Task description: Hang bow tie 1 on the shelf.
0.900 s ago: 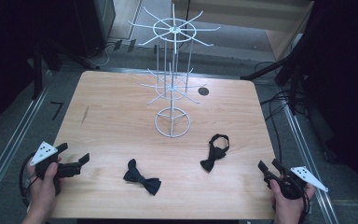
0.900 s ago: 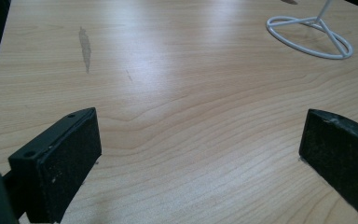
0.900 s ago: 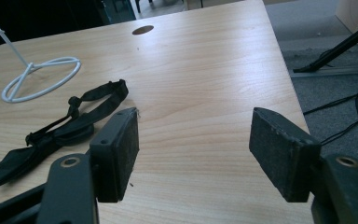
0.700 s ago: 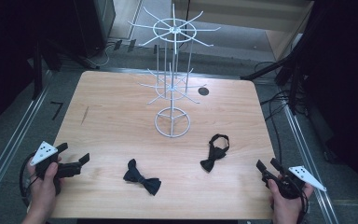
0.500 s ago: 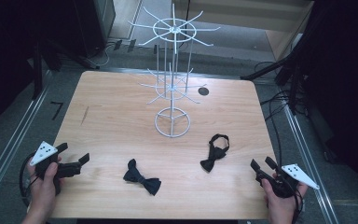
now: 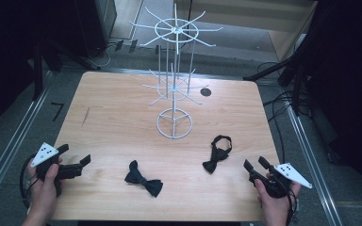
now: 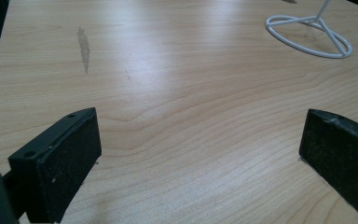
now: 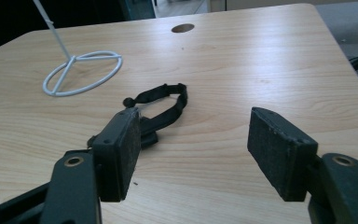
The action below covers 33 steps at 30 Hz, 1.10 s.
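Two black bow ties lie on the wooden table (image 6: 118, 117). One bow tie (image 6: 143, 179) rests front and centre; the other bow tie (image 6: 218, 153), with its neck strap looped, lies to its right. My right gripper (image 6: 254, 163) is open just right of the strapped tie, nothing between its jaws. In the right gripper view that gripper (image 8: 191, 149) points at the strapped bow tie (image 8: 163, 109), whose knot is partly hidden behind one jaw. My left gripper (image 6: 74, 154) is held wide open at the front left corner. In the left gripper view it (image 7: 200, 154) hovers over bare wood.
A white wire display stand (image 6: 174, 123) with two tiers of radiating hooks stands mid-table; its ring base (image 7: 310, 35) (image 8: 81, 72) is ahead of both grippers. A round cable hole (image 6: 206, 92) sits behind it. Dark gear and cables surround the table.
My right gripper has slid left along the front edge, closer to the strapped bow tie. The left gripper and both ties have stayed put.
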Motion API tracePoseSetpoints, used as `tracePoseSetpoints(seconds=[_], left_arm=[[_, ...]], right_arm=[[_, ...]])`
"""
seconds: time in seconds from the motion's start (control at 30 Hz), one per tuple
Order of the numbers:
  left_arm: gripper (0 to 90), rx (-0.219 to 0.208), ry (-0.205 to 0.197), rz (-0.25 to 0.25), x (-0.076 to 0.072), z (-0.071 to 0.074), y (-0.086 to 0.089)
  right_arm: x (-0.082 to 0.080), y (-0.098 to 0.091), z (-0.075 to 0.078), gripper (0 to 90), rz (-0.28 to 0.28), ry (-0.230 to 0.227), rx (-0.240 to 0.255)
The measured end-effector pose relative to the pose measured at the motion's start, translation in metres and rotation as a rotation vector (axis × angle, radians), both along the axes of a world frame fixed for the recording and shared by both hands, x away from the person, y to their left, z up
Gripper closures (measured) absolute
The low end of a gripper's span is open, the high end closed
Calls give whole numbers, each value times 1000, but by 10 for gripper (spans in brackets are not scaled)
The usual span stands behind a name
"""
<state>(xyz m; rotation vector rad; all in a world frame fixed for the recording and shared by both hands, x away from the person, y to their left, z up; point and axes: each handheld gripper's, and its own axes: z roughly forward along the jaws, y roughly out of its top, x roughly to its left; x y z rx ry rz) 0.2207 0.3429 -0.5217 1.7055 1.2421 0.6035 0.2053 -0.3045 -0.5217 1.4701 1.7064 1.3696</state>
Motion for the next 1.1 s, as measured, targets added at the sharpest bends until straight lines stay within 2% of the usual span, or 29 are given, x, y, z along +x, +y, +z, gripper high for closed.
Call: tracePoseSetpoints(seconds=[0.3, 0.8, 1.1], left_arm=[[0, 1, -1, -1, 0, 0, 0], [0, 0, 0, -2, 0, 0, 0], [0, 1, 1, -2, 0, 0, 0]], right_arm=[[0, 29, 4, 371, 75, -2, -21], [0, 63, 5, 391, 157, -8, -46], [0, 88, 3, 401, 223, 6, -57]])
